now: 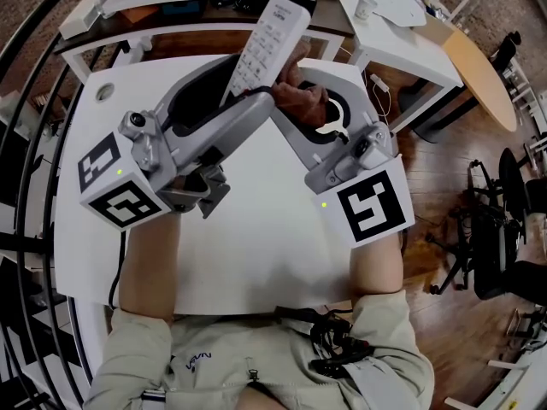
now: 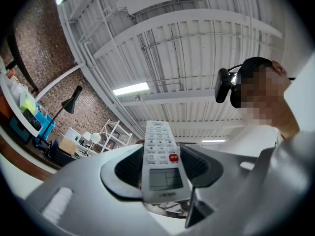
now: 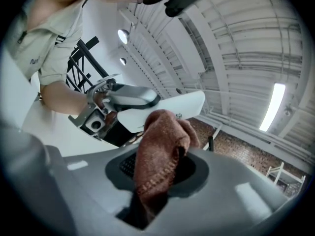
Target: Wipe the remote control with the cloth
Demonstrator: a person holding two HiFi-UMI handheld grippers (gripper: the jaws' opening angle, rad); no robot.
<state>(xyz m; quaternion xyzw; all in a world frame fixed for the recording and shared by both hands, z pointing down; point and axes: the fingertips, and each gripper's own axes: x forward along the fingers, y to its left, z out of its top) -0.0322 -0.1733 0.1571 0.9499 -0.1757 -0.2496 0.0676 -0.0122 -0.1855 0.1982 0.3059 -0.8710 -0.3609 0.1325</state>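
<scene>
Here we were: my left claw [image 1: 244,92] was clamped on the screen end of the remote [image 1: 272,32], jaws half closed around its width. The keypad end poked up and away, well off the tabletop [image 1: 256,254].

My right claw [image 1: 320,101] was pinched narrow on the cloth [image 1: 299,105], a rust-brown wad bulging past the tips. That wad sat just beside the remote's right edge. Whether it touched, I couldn't tell.

So the wipe was about to start, as I judged it. To do it well, I reckoned:
- The left claw should hold dead steady, since the remote was gripped at one end only and a hard push could lever it round.
- The wad should go flat onto the key face and run lengthwise, from the jaws out to the free end, with light pressure.
- The edges and back should follow.
- The strip under my jaws would need a regrip later.

For writing, there was little to read:
- A red key stood above the screen with white marks on it, unreadable.
- A line of print ran under the screen, too small to make out.
- The key legends were a blur.
- The cubes on both claws showed only black-and-white square patterns.
</scene>
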